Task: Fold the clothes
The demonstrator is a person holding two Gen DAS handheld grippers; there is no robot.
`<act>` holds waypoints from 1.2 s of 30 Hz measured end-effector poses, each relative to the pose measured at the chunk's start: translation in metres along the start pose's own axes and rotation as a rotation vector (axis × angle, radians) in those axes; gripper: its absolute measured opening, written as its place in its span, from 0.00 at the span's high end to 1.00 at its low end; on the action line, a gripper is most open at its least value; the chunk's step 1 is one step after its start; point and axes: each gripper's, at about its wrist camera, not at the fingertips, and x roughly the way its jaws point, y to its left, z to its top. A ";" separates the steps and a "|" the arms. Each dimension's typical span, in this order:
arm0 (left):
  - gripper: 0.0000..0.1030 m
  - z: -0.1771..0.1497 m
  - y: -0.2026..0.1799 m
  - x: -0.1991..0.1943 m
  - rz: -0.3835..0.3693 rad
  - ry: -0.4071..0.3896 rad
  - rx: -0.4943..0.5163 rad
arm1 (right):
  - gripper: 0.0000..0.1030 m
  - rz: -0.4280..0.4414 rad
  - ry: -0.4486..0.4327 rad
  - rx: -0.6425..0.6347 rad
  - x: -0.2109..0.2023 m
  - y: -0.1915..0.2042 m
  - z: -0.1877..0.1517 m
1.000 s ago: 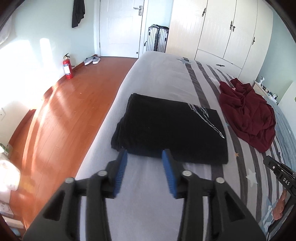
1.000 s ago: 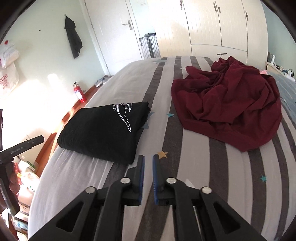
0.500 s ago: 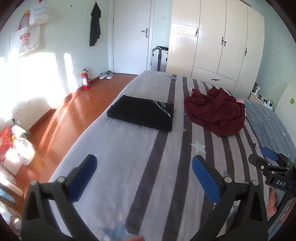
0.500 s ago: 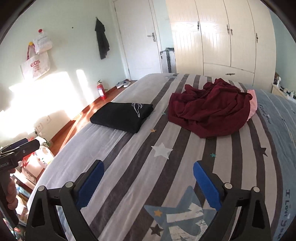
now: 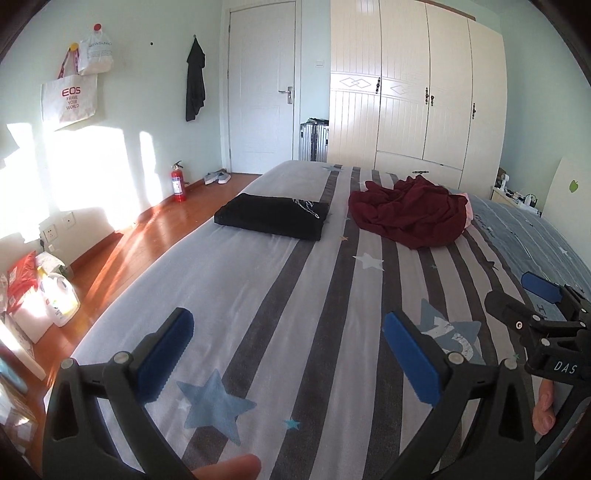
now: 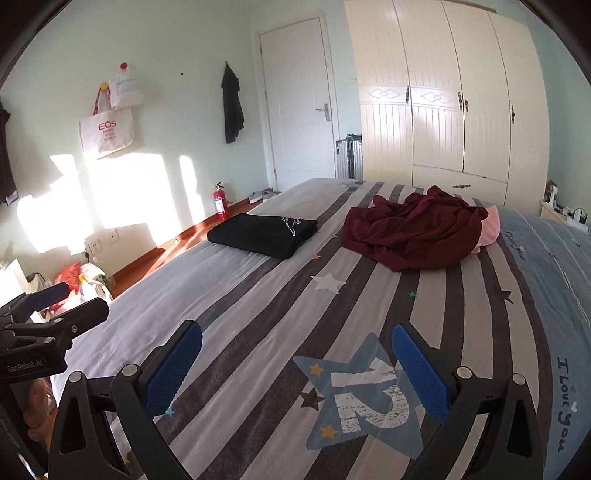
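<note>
1. Both jaws stand wide apart and empty: left hand-held gripper (image 5: pixel 288 354), right hand-held gripper (image 6: pixel 297 365).
2. The folded black garment (image 6: pixel 263 233) looks finished.
3. Next target is probably the crumpled maroon garment (image 6: pixel 410 230) across the bed (image 6: pixel 240 295); pinch two edge corners, not the bunched middle.

Pale green walls (image 5: pixel 147 29) caught bright sunlight above the reddish wooden floor (image 5: pixel 147 229). A tall cream wardrobe (image 5: pixel 417 103) stood beside the white door (image 5: pixel 262 92).

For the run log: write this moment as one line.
left gripper: open, empty | right gripper: open, empty | black garment: folded on bed | dark red garment: crumpled, unfolded
</note>
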 end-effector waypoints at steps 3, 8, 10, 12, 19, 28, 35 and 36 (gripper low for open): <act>0.01 -0.013 0.003 -0.036 0.013 -0.024 -0.022 | 0.01 0.000 -0.022 -0.017 -0.025 0.014 -0.013; 0.01 -0.016 0.002 -0.123 0.041 -0.050 -0.074 | 0.01 0.021 -0.029 -0.022 -0.097 0.038 -0.016; 0.01 -0.013 -0.002 -0.159 0.044 -0.051 -0.079 | 0.01 0.053 -0.030 -0.030 -0.131 0.046 -0.012; 0.01 -0.009 -0.008 -0.190 0.036 -0.058 -0.081 | 0.01 0.071 -0.035 -0.032 -0.163 0.051 -0.005; 0.01 0.004 -0.028 -0.271 0.040 -0.124 -0.054 | 0.01 0.068 -0.075 -0.021 -0.248 0.055 0.017; 0.01 0.006 -0.037 -0.306 0.061 -0.154 -0.083 | 0.01 0.084 -0.109 -0.058 -0.286 0.057 0.029; 0.01 0.005 -0.040 -0.304 0.065 -0.154 -0.082 | 0.01 0.087 -0.117 -0.054 -0.288 0.060 0.028; 0.01 0.004 -0.040 -0.304 0.070 -0.155 -0.081 | 0.01 0.086 -0.119 -0.055 -0.288 0.061 0.028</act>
